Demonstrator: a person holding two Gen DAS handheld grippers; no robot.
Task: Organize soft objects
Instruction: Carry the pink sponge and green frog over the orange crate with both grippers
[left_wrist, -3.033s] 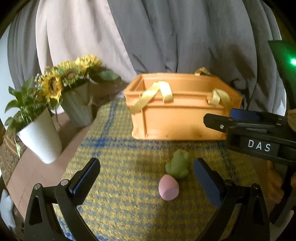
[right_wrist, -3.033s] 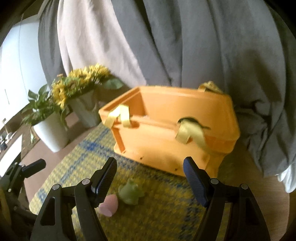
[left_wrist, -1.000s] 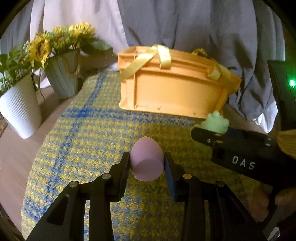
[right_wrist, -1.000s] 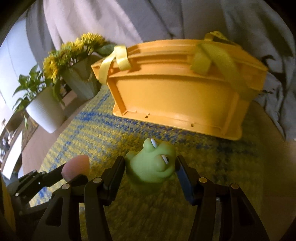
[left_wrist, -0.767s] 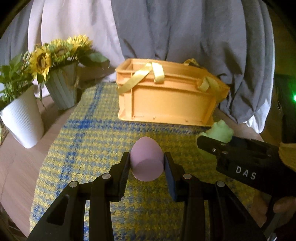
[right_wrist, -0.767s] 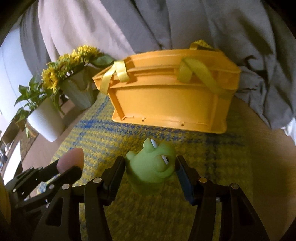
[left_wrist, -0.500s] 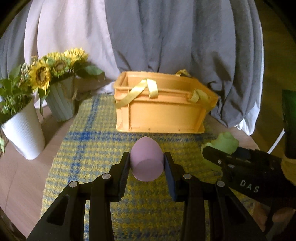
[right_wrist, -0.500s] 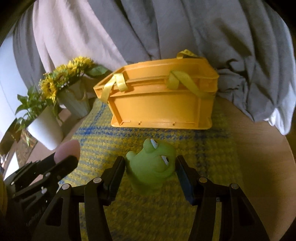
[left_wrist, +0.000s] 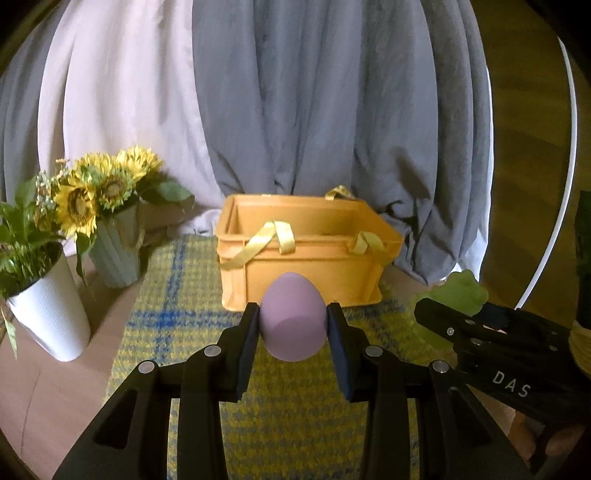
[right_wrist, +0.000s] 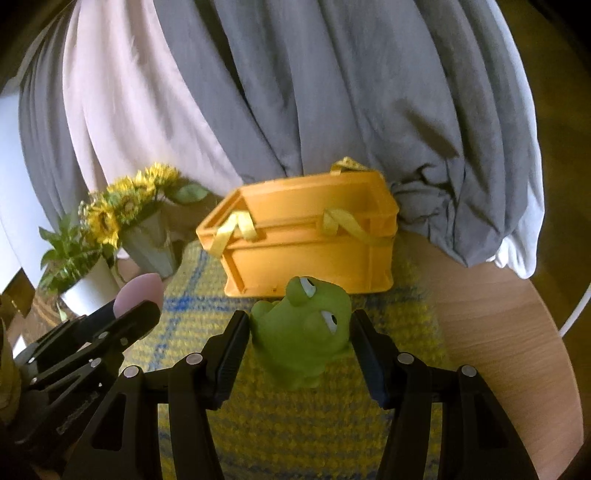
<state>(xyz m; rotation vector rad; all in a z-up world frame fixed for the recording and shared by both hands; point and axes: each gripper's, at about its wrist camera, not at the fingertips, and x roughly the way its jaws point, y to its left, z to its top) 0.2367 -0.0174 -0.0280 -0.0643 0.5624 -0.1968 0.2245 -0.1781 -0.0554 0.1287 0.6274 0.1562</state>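
Observation:
My left gripper (left_wrist: 293, 325) is shut on a pink egg-shaped sponge (left_wrist: 293, 319) and holds it above the yellow-and-blue woven mat (left_wrist: 177, 314). My right gripper (right_wrist: 301, 332) is shut on a green soft frog toy (right_wrist: 306, 332), also raised above the mat. An open orange crate (left_wrist: 306, 251) with yellow ribbon handles stands on the mat straight ahead of both grippers; it also shows in the right wrist view (right_wrist: 306, 240). The right gripper with the frog shows at the right of the left wrist view (left_wrist: 465, 291). The sponge shows at the left of the right wrist view (right_wrist: 138, 291).
A white pot with a green plant (left_wrist: 44, 314) and a grey vase of sunflowers (left_wrist: 114, 251) stand left of the mat. Grey and white curtains (left_wrist: 295, 110) hang behind the crate. The round wooden table's edge (right_wrist: 546, 332) curves at the right.
Both grippers closed on their objects, the left on the sponge and the right on the frog, lifted them off the mat and have risen and drawn back, so the crate looks smaller and its inside shows.

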